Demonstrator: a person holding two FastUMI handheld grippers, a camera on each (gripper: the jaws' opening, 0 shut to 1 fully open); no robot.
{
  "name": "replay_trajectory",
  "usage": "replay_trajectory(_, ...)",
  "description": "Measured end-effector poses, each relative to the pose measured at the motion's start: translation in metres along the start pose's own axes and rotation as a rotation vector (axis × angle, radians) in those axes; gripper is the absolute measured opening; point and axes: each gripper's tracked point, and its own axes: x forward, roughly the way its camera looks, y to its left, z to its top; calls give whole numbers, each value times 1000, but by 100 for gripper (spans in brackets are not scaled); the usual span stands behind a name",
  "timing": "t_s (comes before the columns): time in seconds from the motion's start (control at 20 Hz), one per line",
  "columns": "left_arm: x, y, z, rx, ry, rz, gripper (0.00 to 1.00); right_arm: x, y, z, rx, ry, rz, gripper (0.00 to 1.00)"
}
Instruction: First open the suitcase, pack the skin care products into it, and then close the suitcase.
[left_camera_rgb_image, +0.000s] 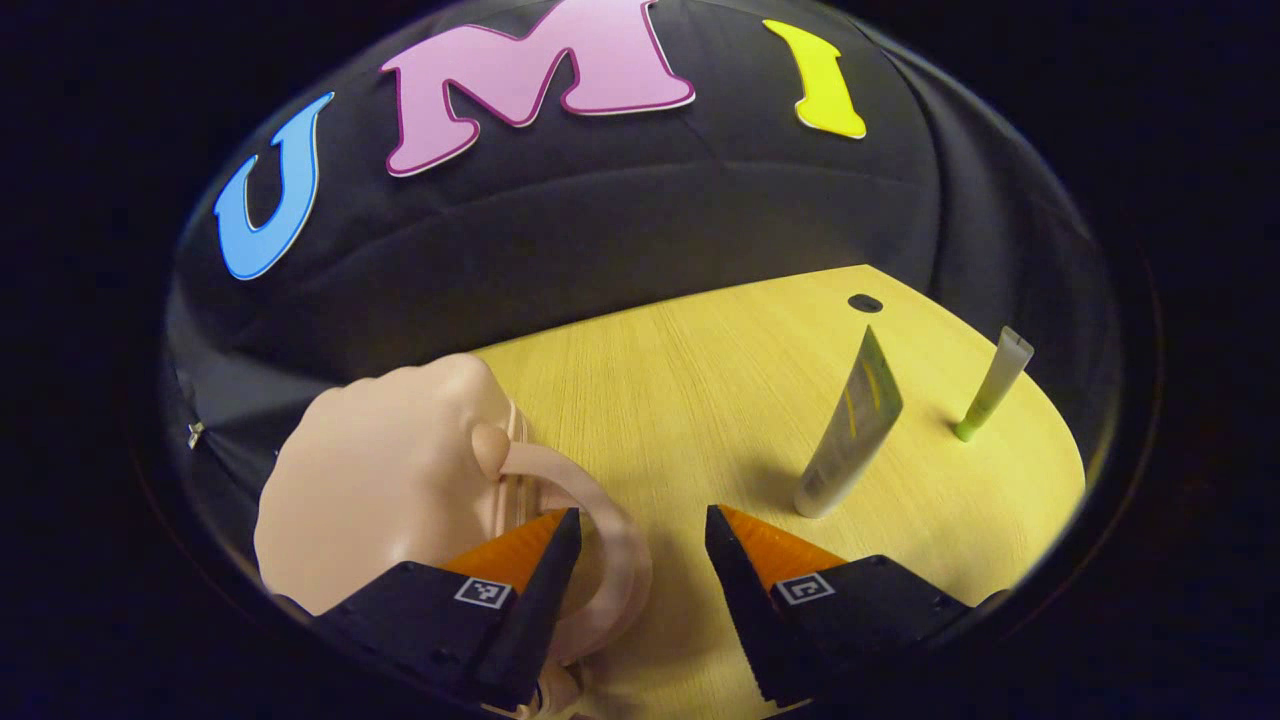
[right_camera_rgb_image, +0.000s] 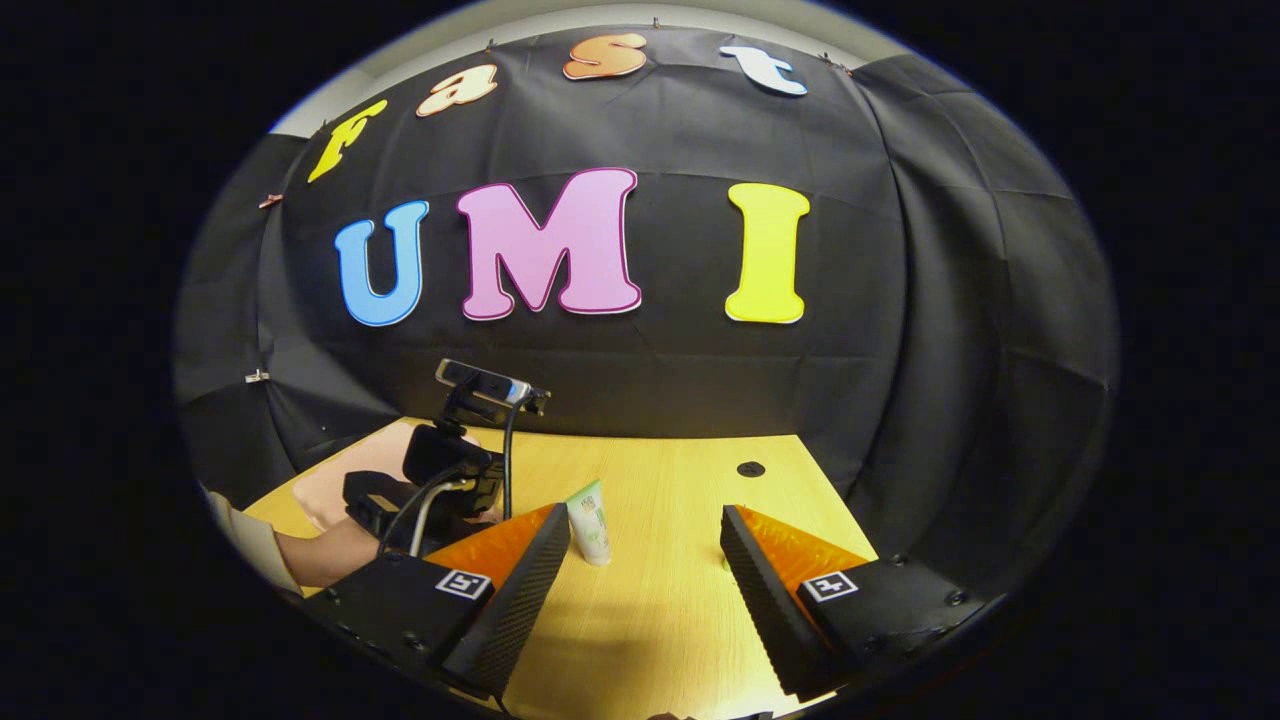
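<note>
On the table (left_camera_rgb_image: 680, 400), the suitcase (left_camera_rgb_image: 390, 480) lies left of two upright tubes (left_camera_rgb_image: 850, 430), well apart.

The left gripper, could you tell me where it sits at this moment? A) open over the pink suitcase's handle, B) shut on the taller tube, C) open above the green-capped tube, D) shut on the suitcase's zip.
A: in the left gripper view the left gripper has its fingers spread, one of them lying over the curved handle of the pink suitcase, and the two tubes stand apart on the table.

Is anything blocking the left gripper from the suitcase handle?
Nothing visible. The left gripper is open, and the pink suitcase's curved handle lies right at its left finger, with bare wooden table between the fingers.
</note>
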Motion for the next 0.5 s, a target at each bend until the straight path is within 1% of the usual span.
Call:
replay_trajectory(0.1, 9, 5, -8, -24, 31, 19, 76, 4, -1, -4, -6, 13, 4, 96)
replay_trajectory(0.15, 10, 8, -6, -32, 30, 35, 68, 6, -2, -6, -8, 19, 3, 96)
replay_trajectory(0.2, 11, 14, -4, -41, 24, 52, 63, 8, -4, -5, -6, 20, 0, 97)
replay_trajectory(0.25, 8, 13, -5, -72, 24, 33, 44, 10, -5, -5, -4, 19, -5, 96)
replay_trajectory(0.35, 10, 5, -9, -123, 39, -9, 22, 13, -7, -6, -4, 27, -12, 96)
replay_trajectory(0.4, 8, 3, -5, -134, 36, -50, 21, 14, -7, -7, -8, 34, -12, 96)
replay_trajectory(0.45, 3, 5, 0, -155, 27, -77, 17, 16, -6, -7, -16, 41, -11, 96)
replay_trajectory(0.5, -2, 5, 7, -191, 16, -105, 14, 16, -4, -7, -25, 42, -9, 96)
